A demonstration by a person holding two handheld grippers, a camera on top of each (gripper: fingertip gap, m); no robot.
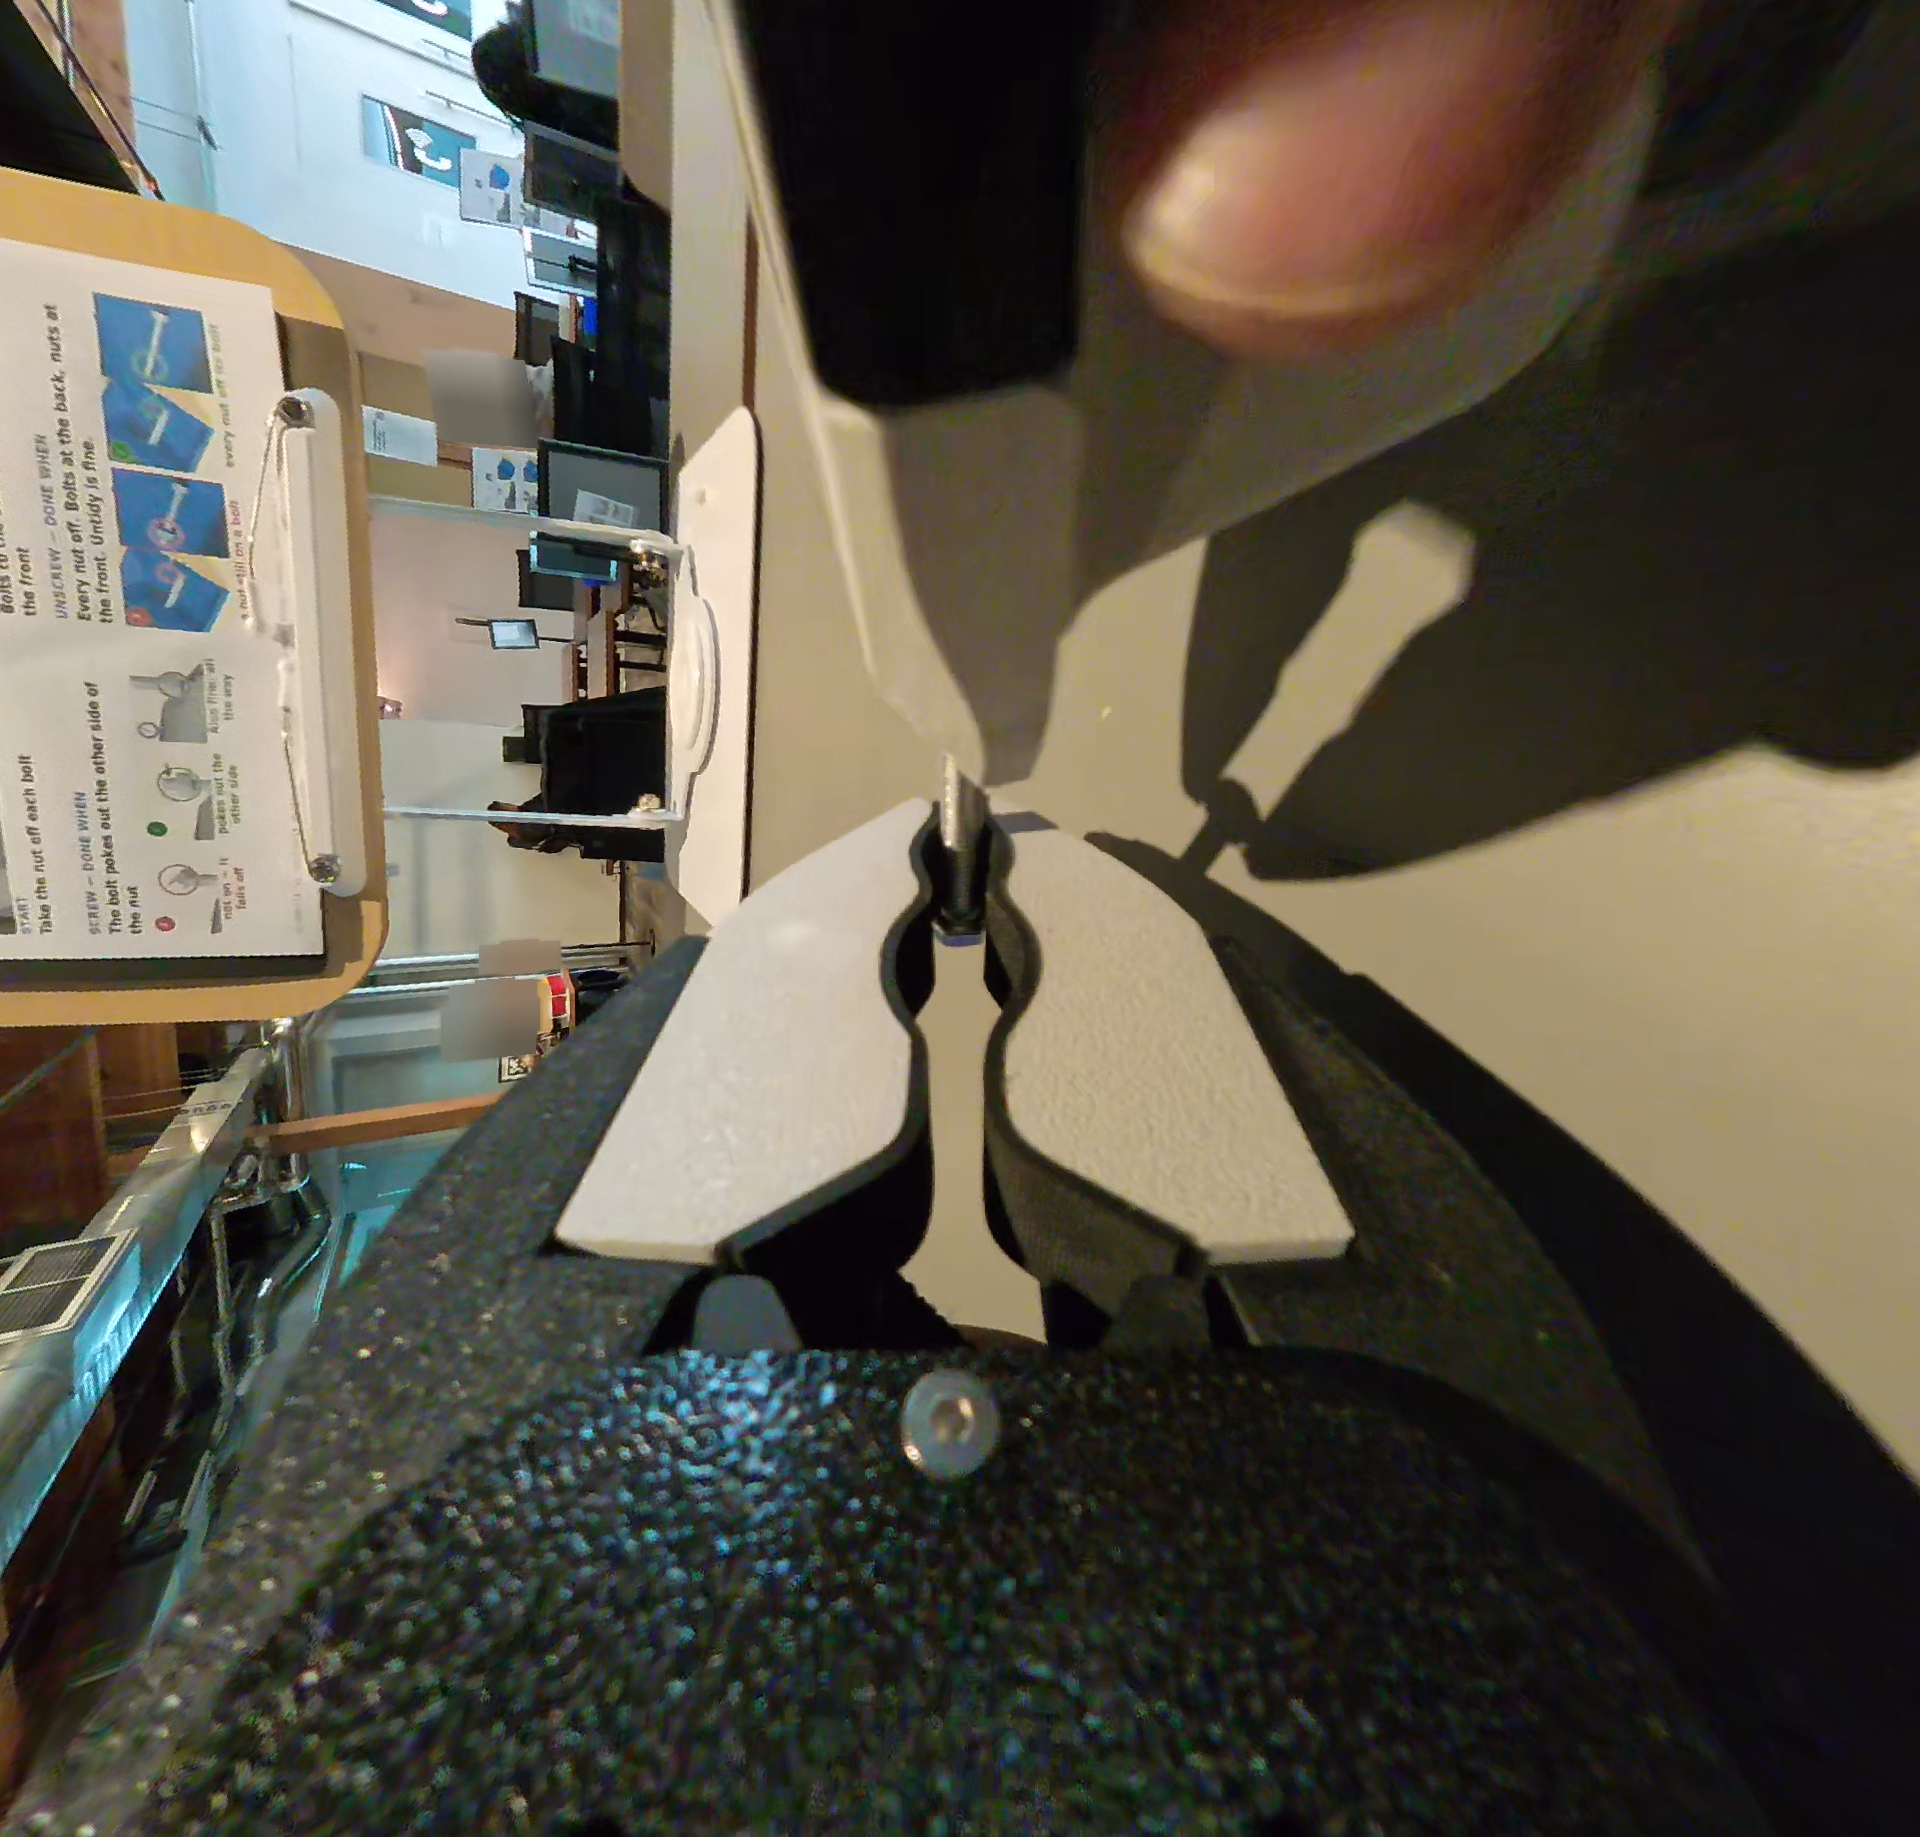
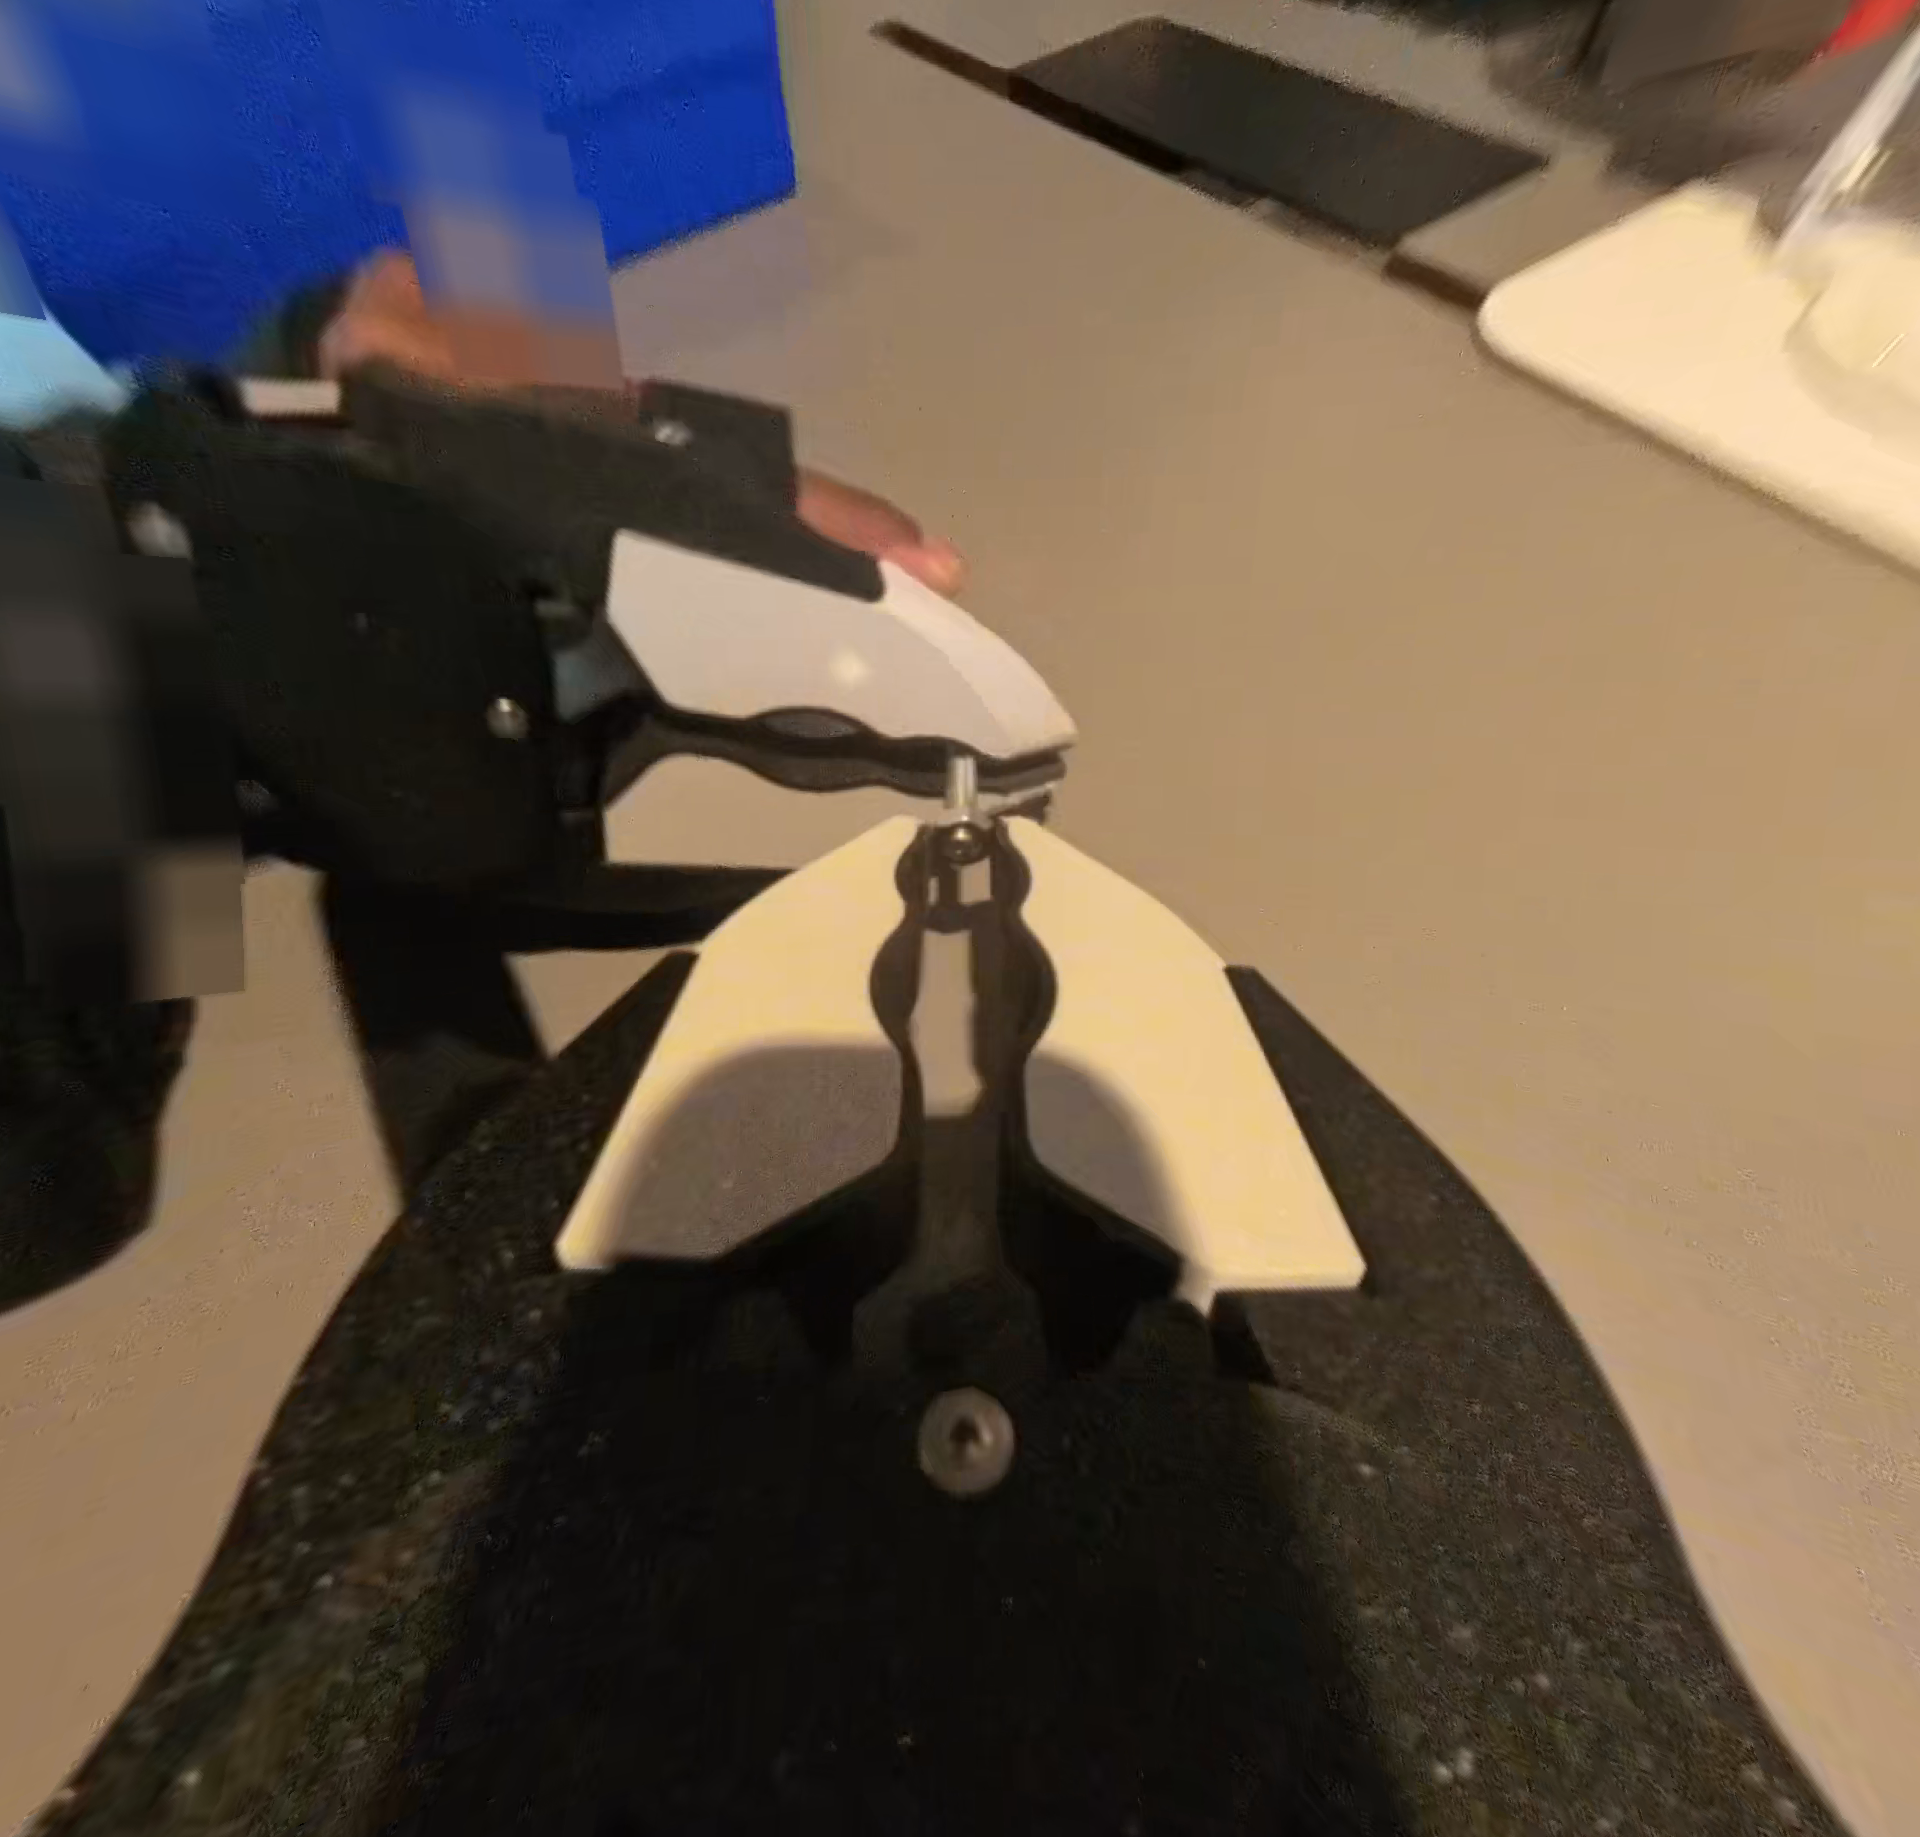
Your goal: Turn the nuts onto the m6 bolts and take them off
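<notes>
Both grippers meet at one small bolt (image 1: 954,852), held in the air above the pale table (image 1: 1558,1060). In its own view the left gripper (image 1: 961,888) has its jaws drawn narrow on the lower part of the threaded shaft, where a dark piece with a bluish edge, probably the nut (image 1: 958,927) or the bolt head, sits between the pads. The right gripper (image 1: 982,748) comes down from above and pinches the upper end of the same shaft. In the right wrist view the right gripper (image 2: 961,852) is likewise closed to a narrow gap on a dark round part (image 2: 961,845) at one end of the bolt (image 2: 958,788), and the left gripper (image 2: 1029,764) reaches in from the left of the bolt, clamped across the bright shaft. Which gripper has the nut and which the bolt I cannot tell for sure. As a judgement, the work is in the middle of a turning step on this one bolt; whether the nut is going on or coming off is not shown, and no other bolts or nuts are in view to count. The two tools cross at nearly a right angle at the bolt. A person's hand (image 2: 873,525) wraps the left tool, with a fingertip (image 1: 1351,198) showing close above the bolt in the left view. Farther left of the bolt stands a clipboard (image 1: 343,644) with an instruction sheet (image 1: 156,592).
</notes>
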